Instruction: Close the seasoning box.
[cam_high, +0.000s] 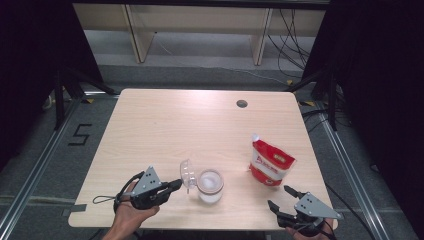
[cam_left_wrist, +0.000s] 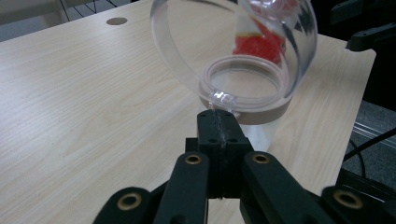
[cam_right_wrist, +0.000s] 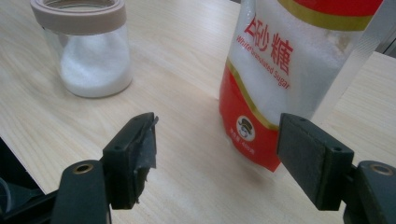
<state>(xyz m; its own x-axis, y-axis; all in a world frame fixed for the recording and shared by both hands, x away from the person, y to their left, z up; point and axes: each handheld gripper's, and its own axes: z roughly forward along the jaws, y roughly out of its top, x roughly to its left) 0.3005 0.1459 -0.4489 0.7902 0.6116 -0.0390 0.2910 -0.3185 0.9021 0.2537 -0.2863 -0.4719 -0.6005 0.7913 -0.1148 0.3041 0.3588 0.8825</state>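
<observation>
Held the clear domed lid (cam_high: 187, 175) tipped up at the left side of the jar (cam_high: 210, 185), with the left gripper (cam_high: 176, 185) coming in from the jar's left. Pinched the jaws together on the lid's small clear tab (cam_left_wrist: 223, 99), most likely because the tab is the one part thin enough to grip. Left the lid's lower edge down against the jar's tan rim, as if hinged there, and so left the mouth of the jar open.

Found the jar itself upright on the table (cam_high: 175, 125), toward the person's edge, partly filled with something white and grainy, sugar by the look of it.

Stood the sugar bag (cam_high: 271, 162) upright well to the right of the jar and a little farther from the person. Cannot tell whether its top was cut.

Held the right gripper (cam_high: 280, 197) to the right of the jar and nearer the person than the bag, jaws spread wide with nothing between them. Aimed them at the lower part of the bag, short of touching it. Judged this a set-up for taking the bag and pouring into the jar, with the lid kept out of the way for that.

Judged the pinch on the tab slight, so a slip could drop the lid back over the jar.
</observation>
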